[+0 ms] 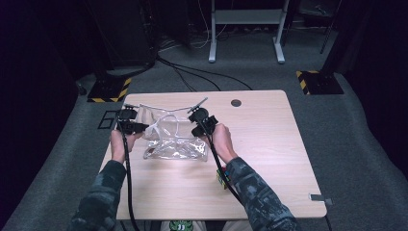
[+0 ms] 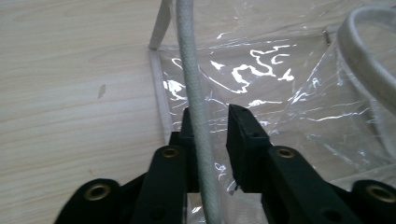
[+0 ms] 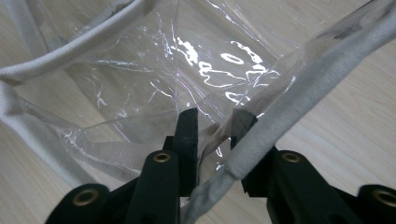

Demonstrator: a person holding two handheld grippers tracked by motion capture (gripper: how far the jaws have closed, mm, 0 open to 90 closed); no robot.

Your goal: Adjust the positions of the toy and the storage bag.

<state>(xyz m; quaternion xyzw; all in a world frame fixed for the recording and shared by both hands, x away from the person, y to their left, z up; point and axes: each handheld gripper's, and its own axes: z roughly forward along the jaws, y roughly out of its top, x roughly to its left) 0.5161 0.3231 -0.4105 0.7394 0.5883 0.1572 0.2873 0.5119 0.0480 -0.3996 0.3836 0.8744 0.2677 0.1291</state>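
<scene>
1. Two grippers grip the clear plastic bag (image 1: 174,140) at its mouth: the left gripper (image 2: 212,122) is closed on the white rim cord (image 2: 194,93), and the right gripper (image 3: 215,122) pinches the opposite white edge band (image 3: 299,93).
2. The step looks like opening the bag; next, I judge, both hands must pull apart evenly.
3. The bag stands on the wooden worktop (image 1: 269,144); grey carpet (image 1: 356,139) and cables (image 1: 192,72) lie beyond.
</scene>
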